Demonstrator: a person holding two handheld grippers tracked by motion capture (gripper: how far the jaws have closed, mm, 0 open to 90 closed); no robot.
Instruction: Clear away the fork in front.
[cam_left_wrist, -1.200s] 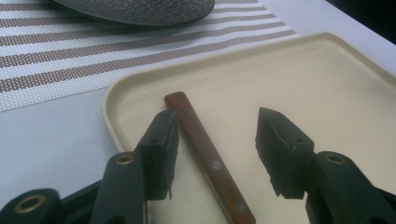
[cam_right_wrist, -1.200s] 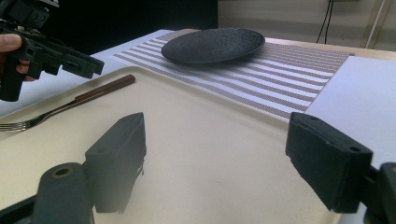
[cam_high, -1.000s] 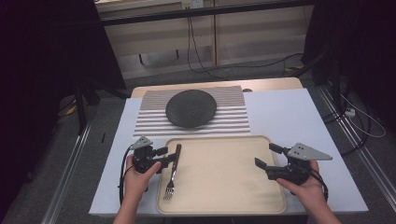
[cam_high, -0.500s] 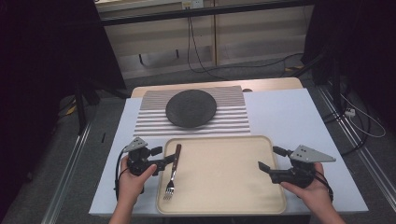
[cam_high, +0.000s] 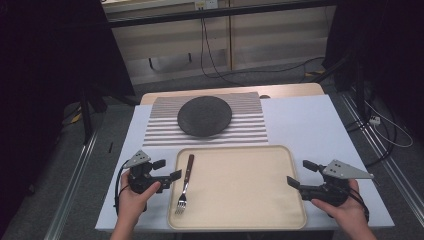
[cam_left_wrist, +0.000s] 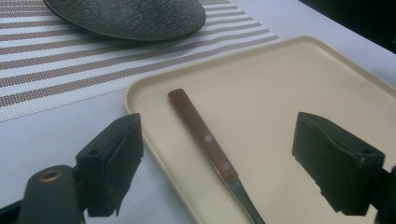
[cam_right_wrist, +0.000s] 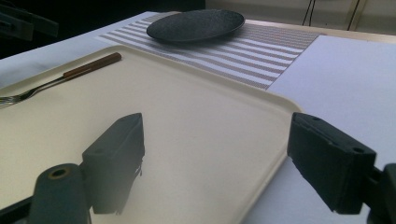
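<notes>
A fork (cam_high: 185, 182) with a brown wooden handle lies along the left side of the cream tray (cam_high: 240, 200), tines toward the person. My left gripper (cam_high: 167, 169) hovers at the tray's left rim, just left of the handle. Its jaws have just been opening and nothing is gripped. In the left gripper view the fork (cam_left_wrist: 205, 137) lies on the tray (cam_left_wrist: 280, 93) ahead of my left gripper (cam_left_wrist: 217, 149), whose pads stand far apart. My right gripper (cam_high: 300, 174) is open at the tray's right rim; my right gripper (cam_right_wrist: 217, 140) has only the tray (cam_right_wrist: 187, 116) ahead of it.
A dark round plate (cam_high: 205, 116) rests on a striped placemat (cam_high: 250, 132) behind the tray, all on a white tabletop (cam_high: 300, 120). The plate (cam_right_wrist: 196, 24) and fork (cam_right_wrist: 70, 74) appear far off in the right gripper view. Cables lie on the floor beyond.
The left gripper's jaws have spread wider and it has drawn back left from the fork handle, leaving the fork where it lay. The right gripper has slid slightly right.
</notes>
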